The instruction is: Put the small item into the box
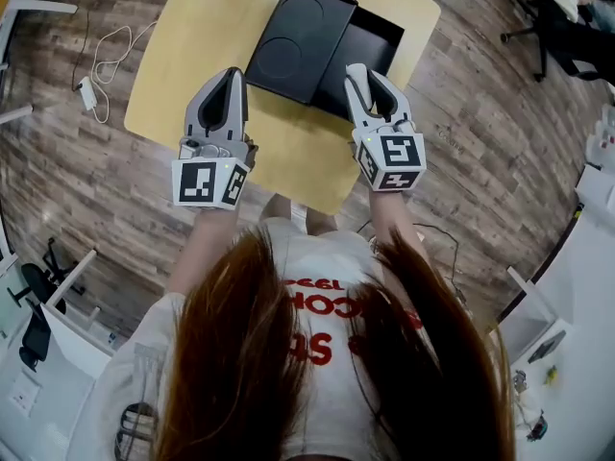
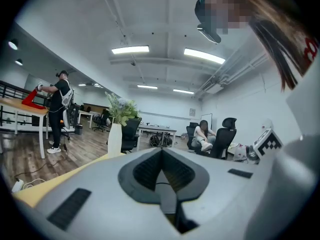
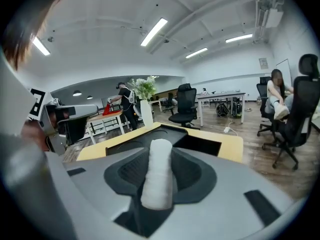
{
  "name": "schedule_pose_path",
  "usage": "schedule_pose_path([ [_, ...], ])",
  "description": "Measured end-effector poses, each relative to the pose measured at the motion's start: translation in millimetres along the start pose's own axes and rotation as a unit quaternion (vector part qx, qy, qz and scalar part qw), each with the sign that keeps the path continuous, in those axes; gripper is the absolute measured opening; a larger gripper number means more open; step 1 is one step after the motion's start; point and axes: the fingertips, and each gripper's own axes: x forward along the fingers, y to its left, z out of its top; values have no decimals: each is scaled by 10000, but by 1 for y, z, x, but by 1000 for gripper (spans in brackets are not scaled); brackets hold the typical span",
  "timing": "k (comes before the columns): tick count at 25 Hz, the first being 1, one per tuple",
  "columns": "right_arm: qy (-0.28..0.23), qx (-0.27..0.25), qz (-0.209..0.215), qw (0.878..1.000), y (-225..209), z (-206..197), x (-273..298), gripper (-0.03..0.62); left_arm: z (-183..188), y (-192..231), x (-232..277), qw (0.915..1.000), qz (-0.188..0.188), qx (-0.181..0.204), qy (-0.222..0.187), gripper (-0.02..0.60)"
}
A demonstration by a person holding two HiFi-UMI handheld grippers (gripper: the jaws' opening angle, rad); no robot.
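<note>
A: R gripper [image 1: 357,73], what's w/ the jaws?
B: Clamped on the small white item [image 3: 157,176], a stubby roll held upright btw the pads & poking past the tips. L gripper [image 1: 228,77]: jaws pressed together, nothing in them.
A: And the box?
B: Black box [image 1: 380,44] sits on the tabletop [image 1: 183,75], just ahead of & below the R jaws. Its lid [image 1: 298,38] lies askew over the part left of those jaws. The open cavity is straight ahead of the tips.
A: How should the person do the drop?
B: Prob. best to bring the tips over the cavity, not the lid, tilt them down & get low before letting go. A roll like that will likely bounce or roll out if let go from high up. Ease the jaws apart, no snap.
A: Anything in the way?
B: Lid edge, mainly: it's close on the left of the R jaws, and a clip there could shove it. L gripper hangs well left of the cavity over bare tabletop, so no clash.
A: Around?
B: Far beyond the R jaws: office chair [image 3: 186,104], vase w/ plant [image 3: 145,106], seated person [image 3: 277,96] off right. Cable [image 1: 106,56] on the floor, off the tabletop. None near the path.
</note>
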Motion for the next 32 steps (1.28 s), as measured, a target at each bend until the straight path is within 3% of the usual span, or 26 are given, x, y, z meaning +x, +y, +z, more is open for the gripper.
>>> schedule_pose_path([
  [7,236,203,-29,9995,-6,-21,3,150,-9,-2,-5,9999,46,-27,94,6],
  [9,126,222,-67,9997,-9,-14,1,116,-8,-2,-4,9999,61,-27,87,6],
  [14,-432,184,-91,9989,-15,24,-10,24,4,-2,2,10000,84,8,-36,6],
  [23,-1225,-108,-86,9924,-7,101,-49,8,48,-7,-3,9988,126,135,-450,6],
  [32,-1695,-328,15,9850,16,140,-89,6,81,-16,-24,9963,66,294,-808,6],
])
